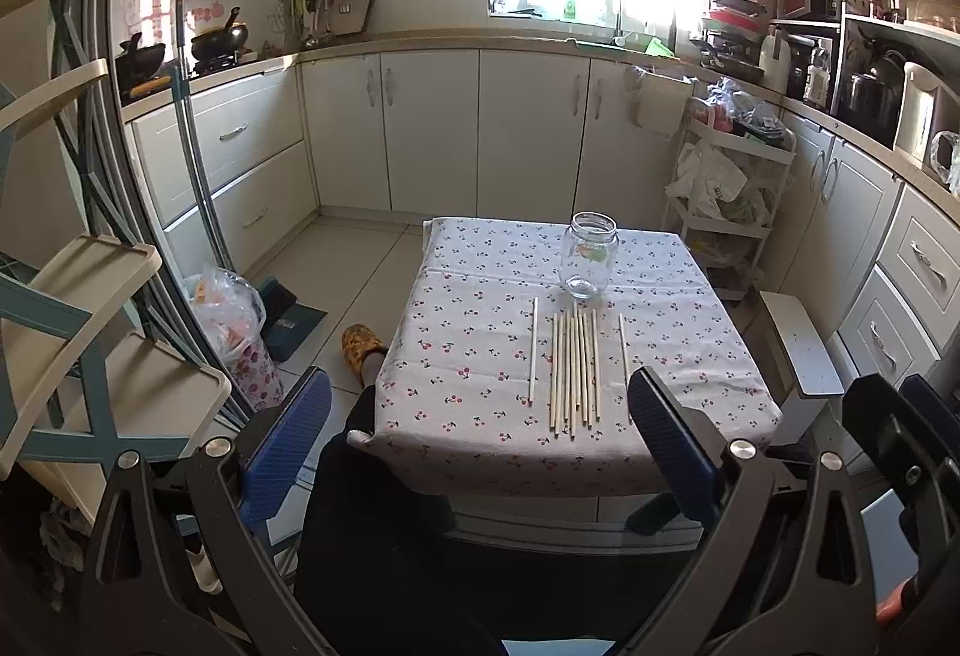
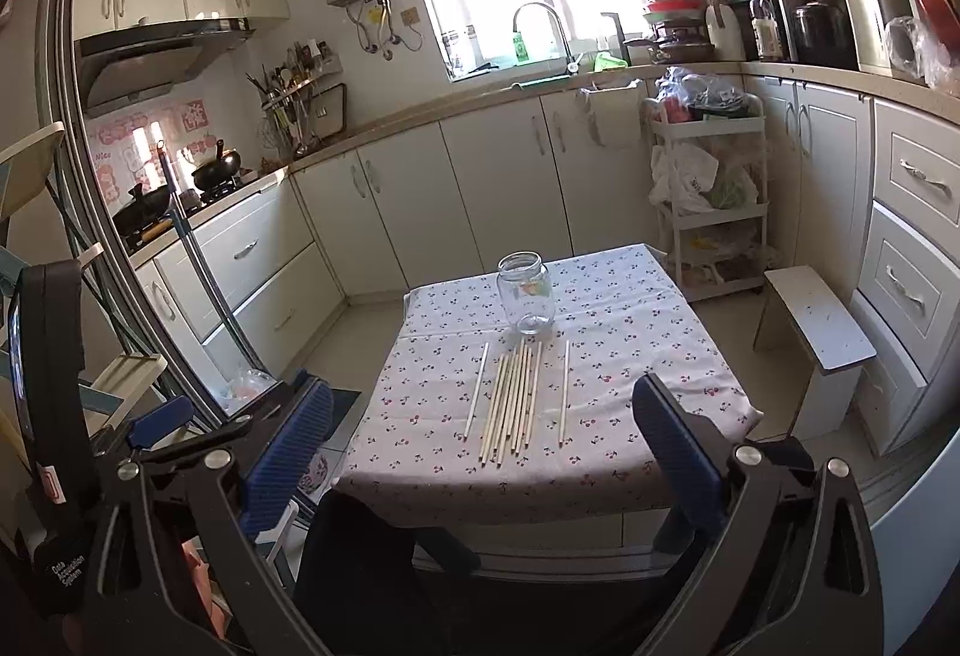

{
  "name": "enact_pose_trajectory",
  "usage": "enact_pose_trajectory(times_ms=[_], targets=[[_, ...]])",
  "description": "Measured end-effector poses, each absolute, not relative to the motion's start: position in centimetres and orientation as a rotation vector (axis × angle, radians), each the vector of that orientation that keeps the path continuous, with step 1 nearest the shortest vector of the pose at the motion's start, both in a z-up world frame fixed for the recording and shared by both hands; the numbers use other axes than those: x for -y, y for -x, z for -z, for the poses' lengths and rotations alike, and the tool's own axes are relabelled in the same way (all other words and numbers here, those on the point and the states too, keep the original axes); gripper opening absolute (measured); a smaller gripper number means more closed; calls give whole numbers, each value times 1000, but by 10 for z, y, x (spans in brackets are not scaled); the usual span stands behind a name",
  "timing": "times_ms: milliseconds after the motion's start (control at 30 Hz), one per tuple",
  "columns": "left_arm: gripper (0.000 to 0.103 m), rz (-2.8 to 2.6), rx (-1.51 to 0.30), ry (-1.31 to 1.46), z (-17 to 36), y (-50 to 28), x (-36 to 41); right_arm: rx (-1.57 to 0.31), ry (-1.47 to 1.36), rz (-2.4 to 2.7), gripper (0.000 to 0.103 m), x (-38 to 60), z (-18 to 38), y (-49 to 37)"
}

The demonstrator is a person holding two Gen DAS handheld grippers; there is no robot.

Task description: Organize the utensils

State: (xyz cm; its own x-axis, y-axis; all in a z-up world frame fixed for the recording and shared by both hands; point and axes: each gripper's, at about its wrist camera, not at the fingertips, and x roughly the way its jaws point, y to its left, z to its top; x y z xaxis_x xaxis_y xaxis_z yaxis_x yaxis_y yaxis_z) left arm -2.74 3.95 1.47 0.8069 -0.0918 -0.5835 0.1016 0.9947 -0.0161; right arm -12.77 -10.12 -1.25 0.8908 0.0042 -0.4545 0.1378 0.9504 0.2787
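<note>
Several pale wooden chopsticks (image 1: 573, 368) lie side by side on a small table with a cherry-print cloth (image 1: 468, 332); one lies apart on each side. They also show in the right wrist view (image 2: 516, 398). An empty clear glass jar (image 1: 589, 253) stands upright just beyond them, also in the right wrist view (image 2: 526, 292). My left gripper (image 1: 480, 452) is open and empty, held back from the table's near edge. My right gripper (image 2: 486, 452) is open and empty, also short of the table (image 2: 630, 332).
White kitchen cabinets (image 1: 432, 128) line the far wall and both sides. A white trolley with bags (image 1: 726, 188) and a small stool (image 1: 798, 344) stand right of the table. A bagged bin (image 1: 234, 332) and shelving (image 1: 78, 296) stand on the left. A person's dark-trousered legs (image 1: 372, 506) are below.
</note>
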Motion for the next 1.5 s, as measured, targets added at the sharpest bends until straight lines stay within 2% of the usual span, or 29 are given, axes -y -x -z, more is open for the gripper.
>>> enact_pose_trajectory(times_ms=[1500], targets=[[95, 103, -621, -13, -14, 31, -41, -441, -295, 67, 96, 102, 3, 135]])
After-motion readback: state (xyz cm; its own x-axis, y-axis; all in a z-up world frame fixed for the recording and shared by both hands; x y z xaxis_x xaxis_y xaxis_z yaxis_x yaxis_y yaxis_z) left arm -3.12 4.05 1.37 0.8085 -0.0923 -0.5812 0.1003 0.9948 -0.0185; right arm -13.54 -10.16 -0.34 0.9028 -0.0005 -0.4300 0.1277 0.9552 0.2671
